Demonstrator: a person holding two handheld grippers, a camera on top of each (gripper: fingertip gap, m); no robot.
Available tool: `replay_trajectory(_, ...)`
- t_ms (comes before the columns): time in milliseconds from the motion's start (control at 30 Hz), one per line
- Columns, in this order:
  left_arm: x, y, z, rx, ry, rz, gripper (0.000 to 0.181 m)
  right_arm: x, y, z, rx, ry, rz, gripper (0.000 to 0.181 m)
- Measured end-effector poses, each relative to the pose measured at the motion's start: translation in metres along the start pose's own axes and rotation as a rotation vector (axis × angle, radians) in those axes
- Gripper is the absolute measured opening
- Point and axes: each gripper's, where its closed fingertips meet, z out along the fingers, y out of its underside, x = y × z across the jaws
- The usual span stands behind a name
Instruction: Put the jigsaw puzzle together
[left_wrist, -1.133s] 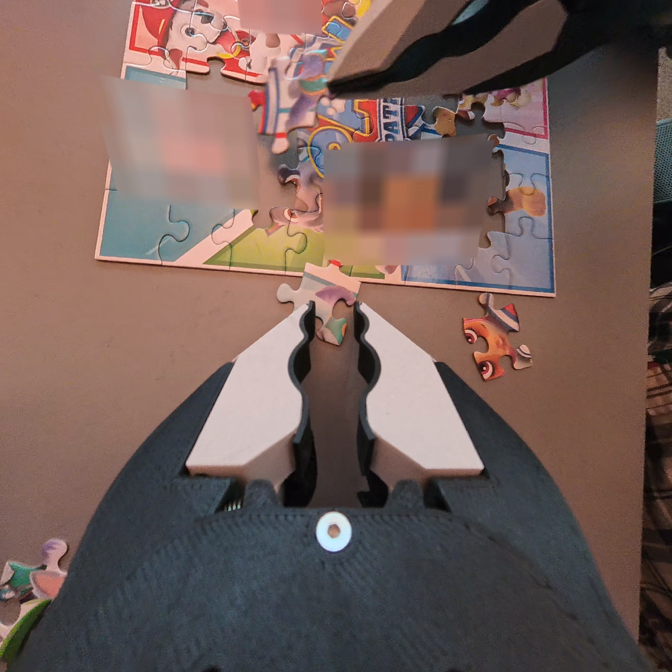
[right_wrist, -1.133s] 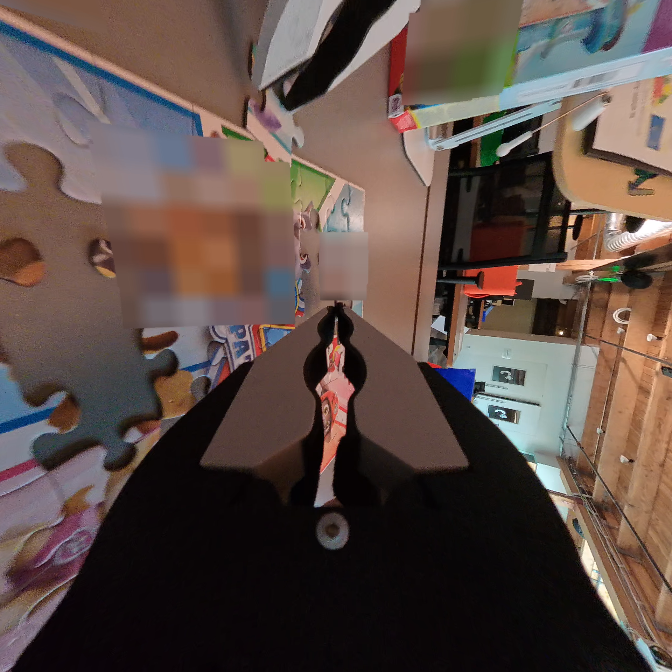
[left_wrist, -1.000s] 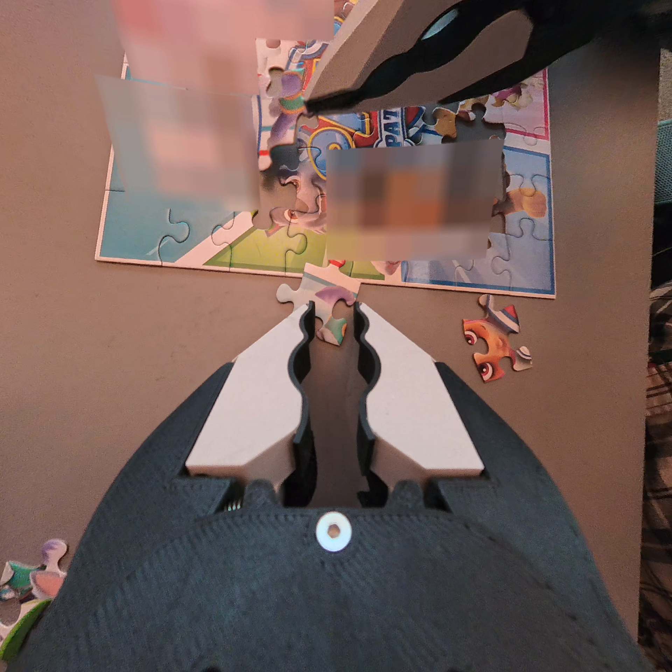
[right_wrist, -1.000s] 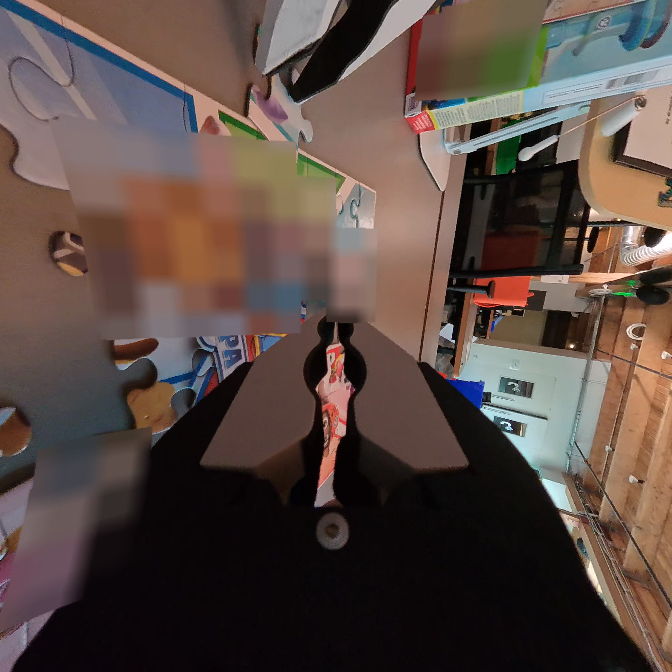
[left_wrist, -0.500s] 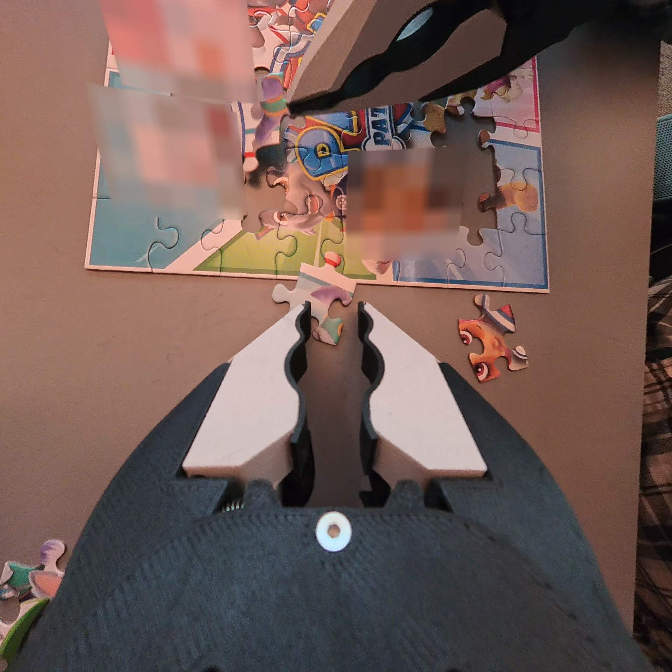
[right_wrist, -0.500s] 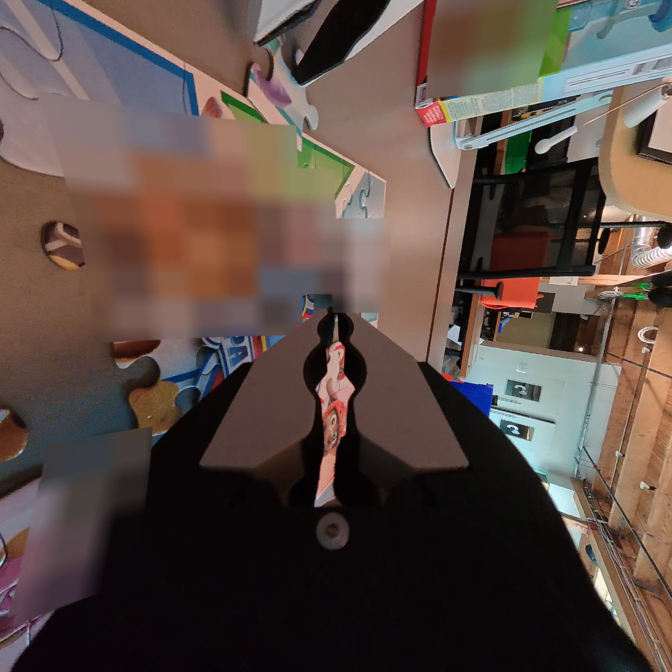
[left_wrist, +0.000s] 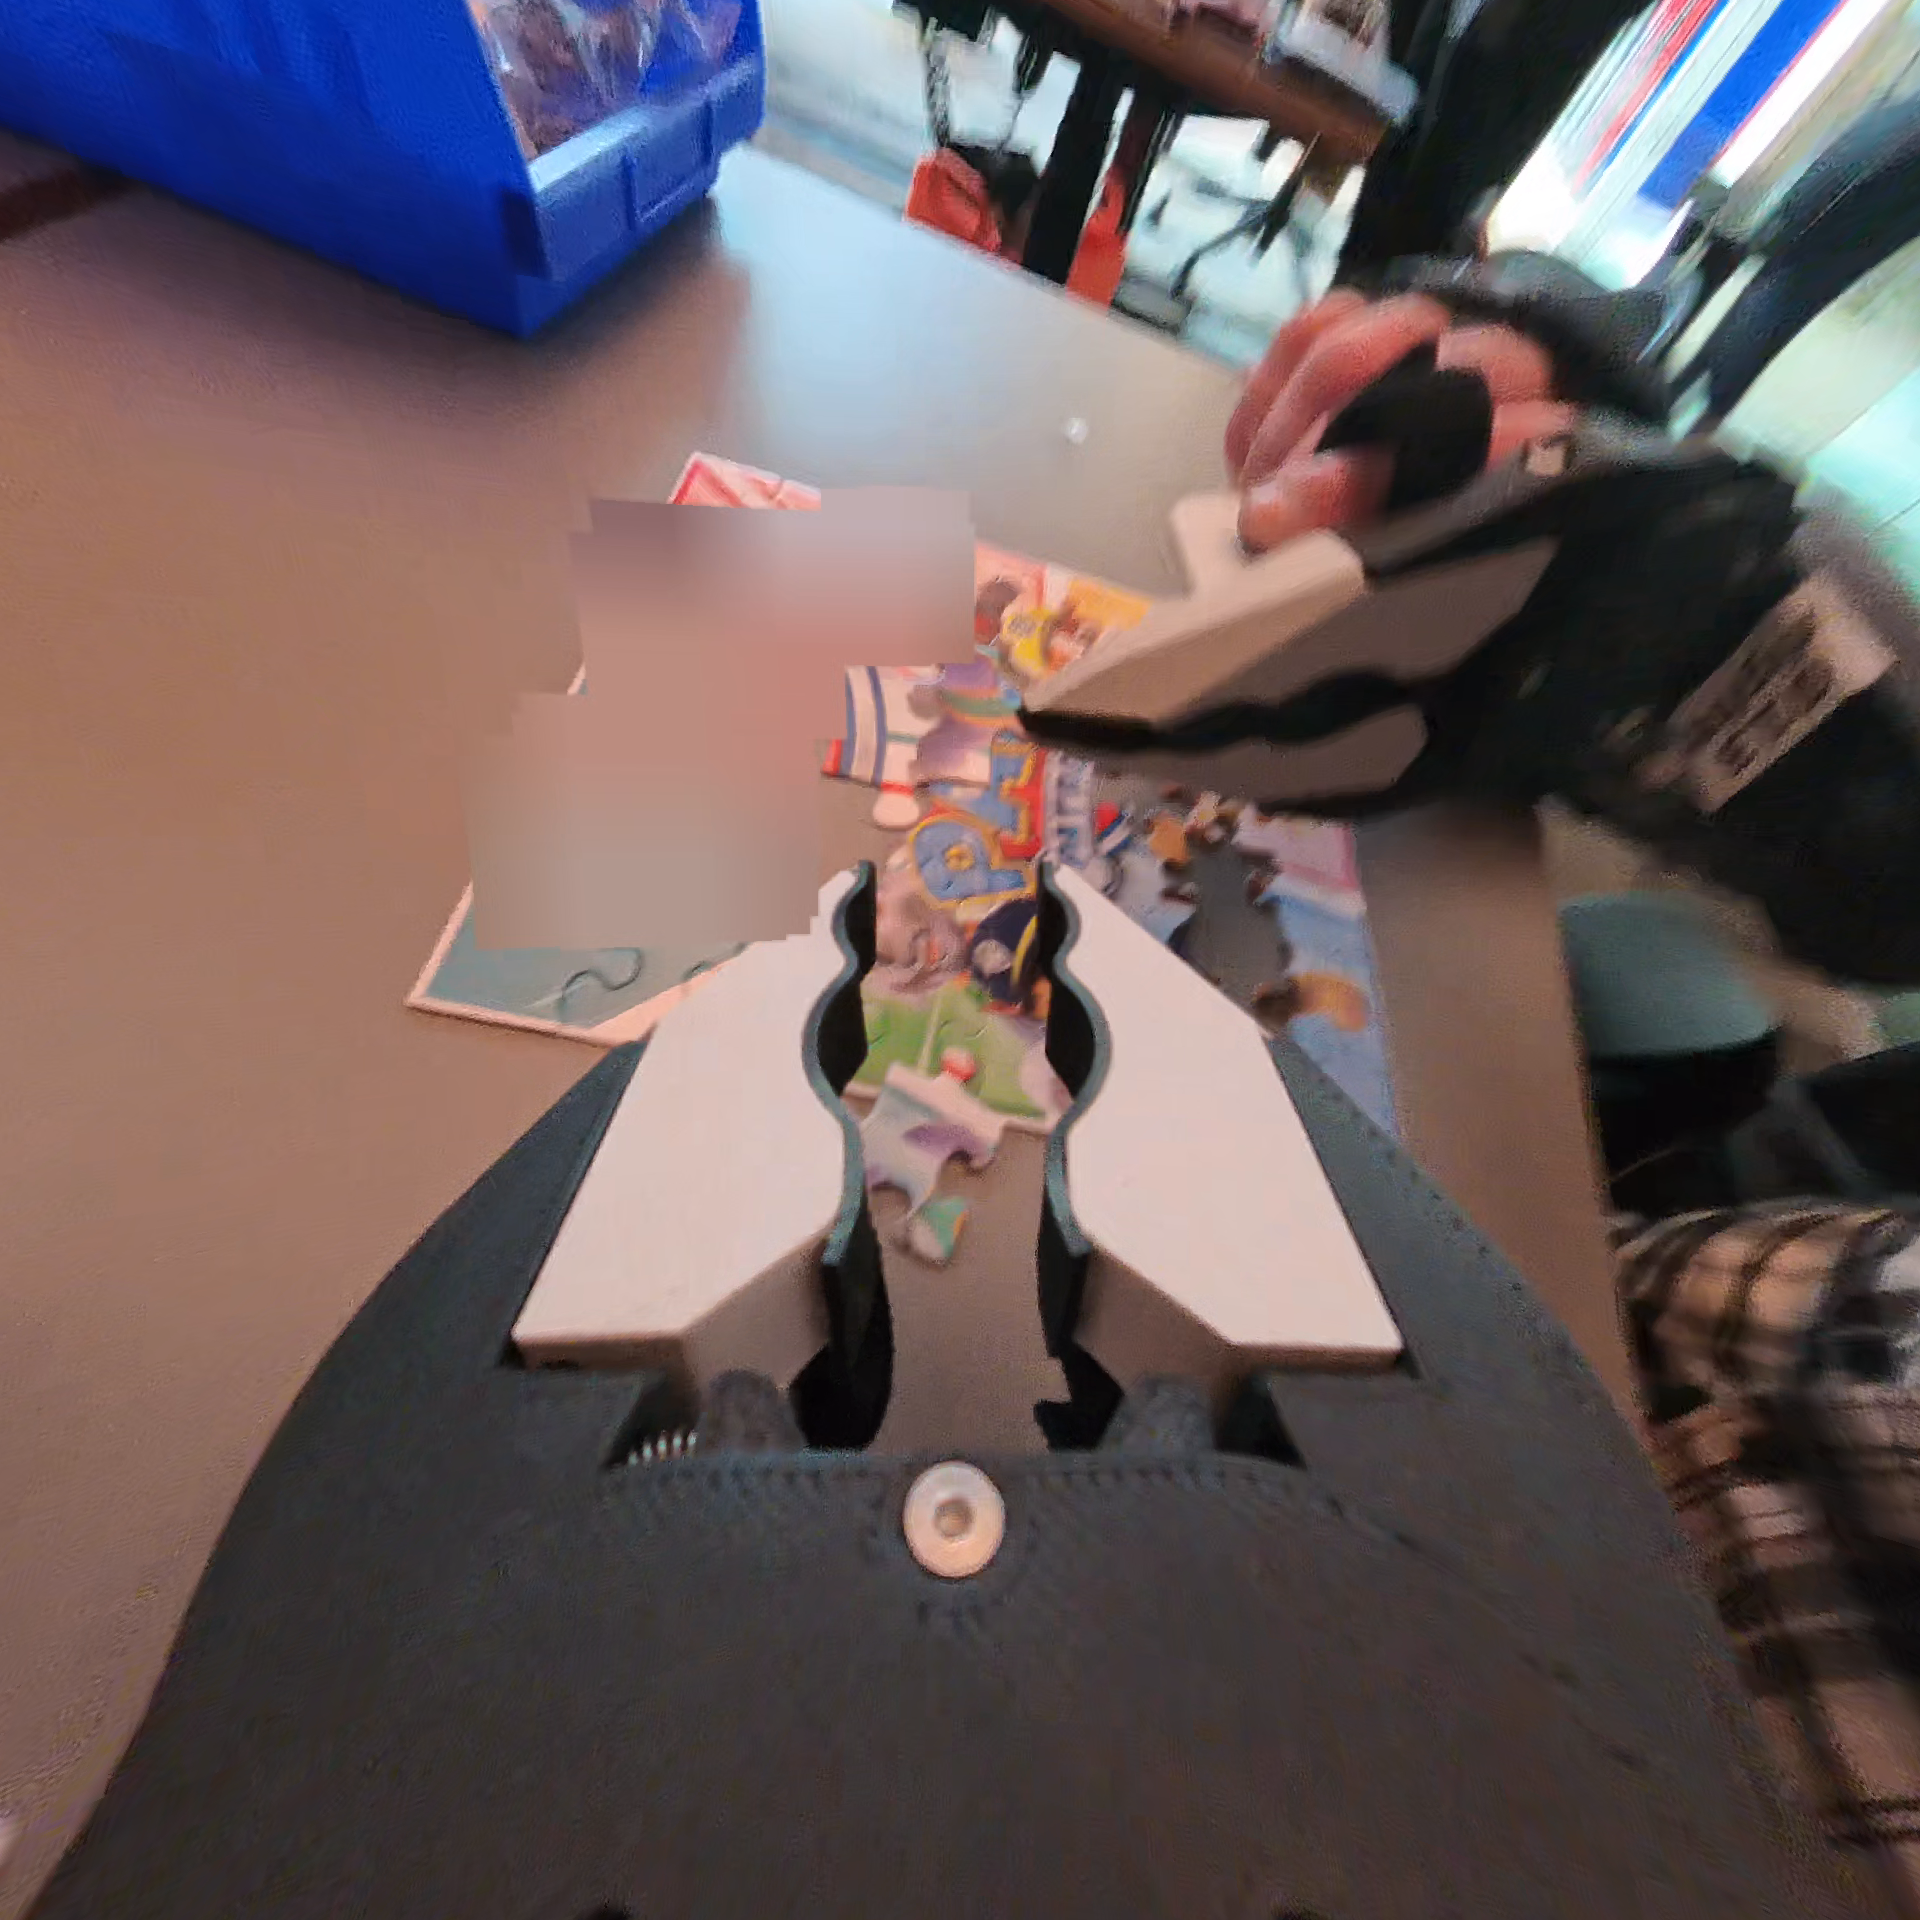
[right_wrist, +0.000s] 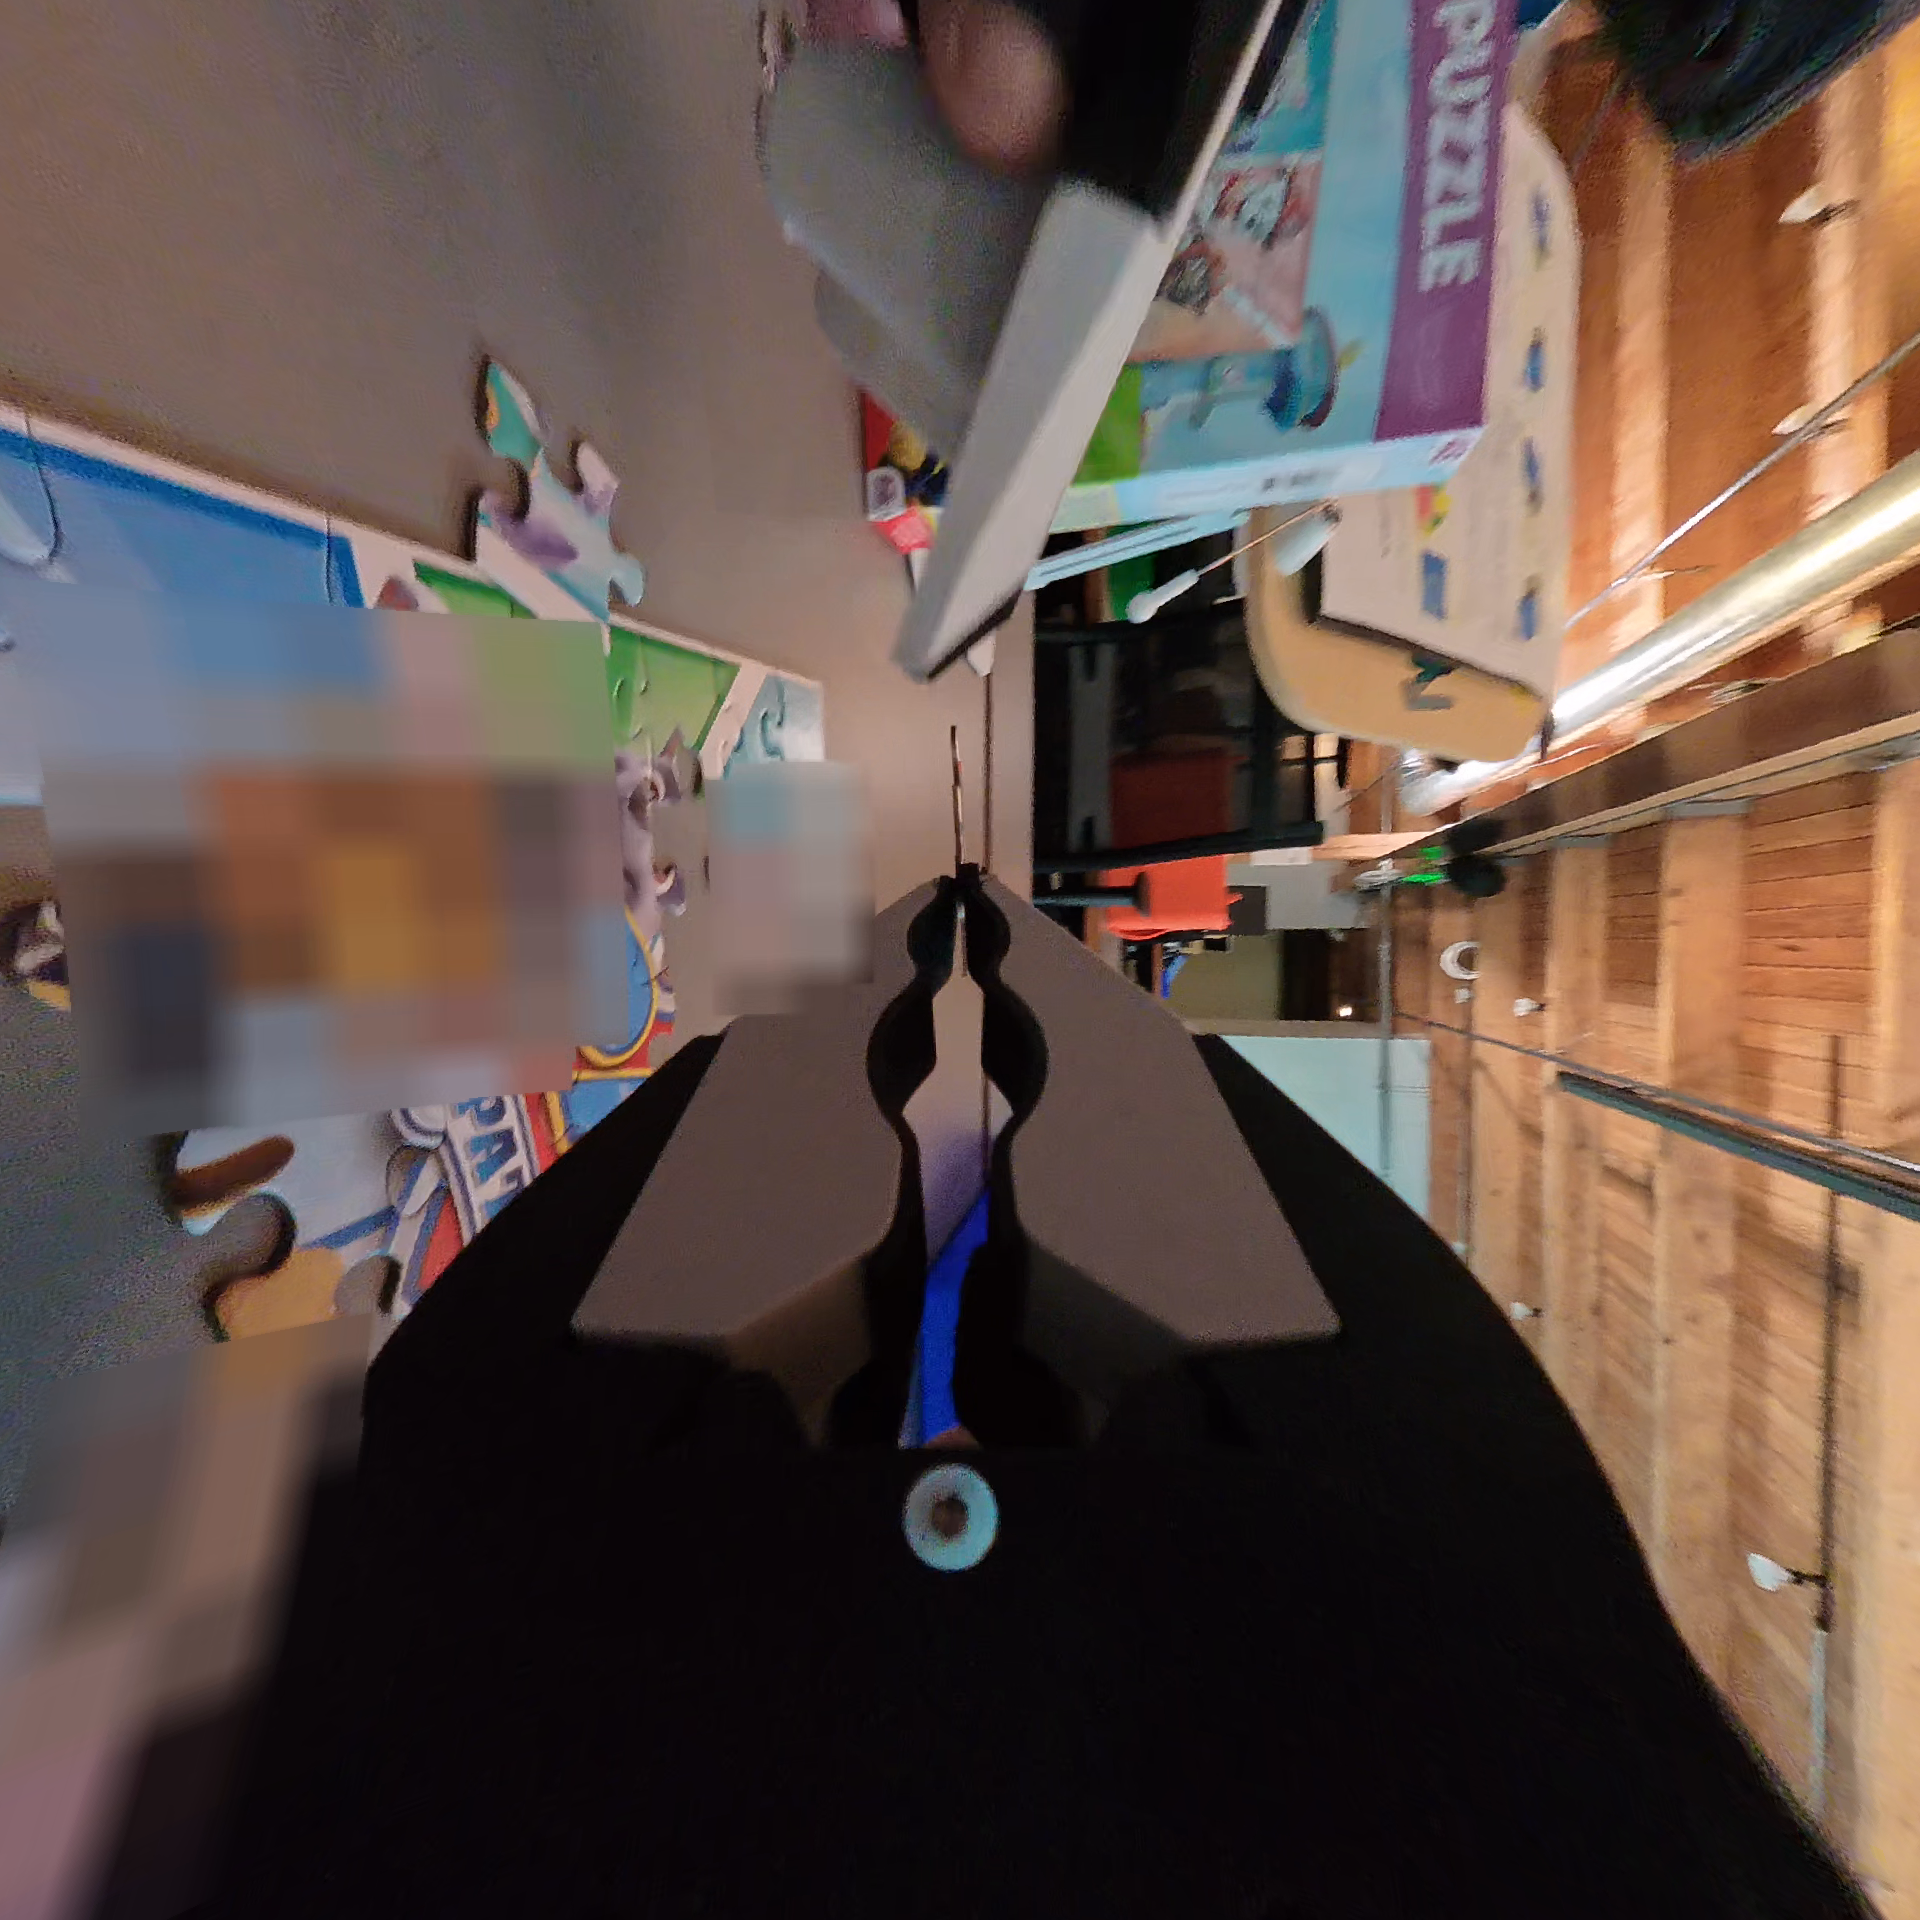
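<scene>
Change since earlier: left gripper is tipping up from its straight-down look, so the far room and a blue bin are now coming into its view; the loose piece that lay just past its tips is now sitting between its fingers in the picture.
Left pose: hovering low over the brown surface, pointing forward across the puzzle, jaws standing apart and holding nothing.
Right pose: right gripper is rolling onto its side, the surface running up the left of its own view; a hand is wrapping its handle, seen from the left wrist view.
Right jaws: pinching together on a held piece, which is showing edge-on as a thin sliver sticking out past the tips.
Held piece axis: long axis is running straight on from the fingers, flat faces turned sideways; the picture side cannot be told.
Puzzle: lying flat on the surface, mostly assembled, with gaps showing brown toward its right side.
Loose piece place: resting flat just off the puzzle's near edge, touching it or nearly so.
Backdrop: puzzle box is standing beyond the surface edge in the right wrist view.
</scene>
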Motion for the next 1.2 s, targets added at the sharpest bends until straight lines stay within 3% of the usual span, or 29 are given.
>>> replay_trajectory(300,0.009,-0.021,-0.001,0.199,0.274,-0.307,0.021,0.009,-0.026,-0.007,0.045,0.106,-0.082,0.000)
replay_trajectory(400,0.012,-0.024,0.001,0.213,0.303,-0.328,0.021,0.011,-0.032,-0.009,0.056,0.126,-0.097,0.000)
replay_trajectory(567,0.017,-0.034,-0.002,0.277,0.385,-0.365,0.002,0.005,-0.040,-0.009,0.084,0.095,-0.082,0.001)
replay_trajectory(733,0.011,-0.038,-0.005,0.290,0.356,-0.326,0.000,0.019,-0.036,-0.020,0.226,-0.020,0.248,0.013)
replay_trajectory(833,0.008,-0.030,0.002,0.216,0.292,-0.241,0.000,0.041,-0.004,-0.018,0.251,-0.103,0.656,0.019)
replay_trajectory(933,0.011,-0.028,0.008,0.169,0.286,-0.193,0.000,0.036,0.008,-0.011,0.314,-0.328,0.979,0.021)
replay_trajectory(1033,0.012,-0.025,0.013,0.139,0.274,-0.147,0.000,0.014,0.009,-0.006,0.312,-0.535,1.104,0.010)
replay_trajectory(1200,0.006,-0.020,0.017,0.113,0.258,-0.135,0.001,-0.003,0.011,-0.003,0.276,-0.694,1.202,0.002)
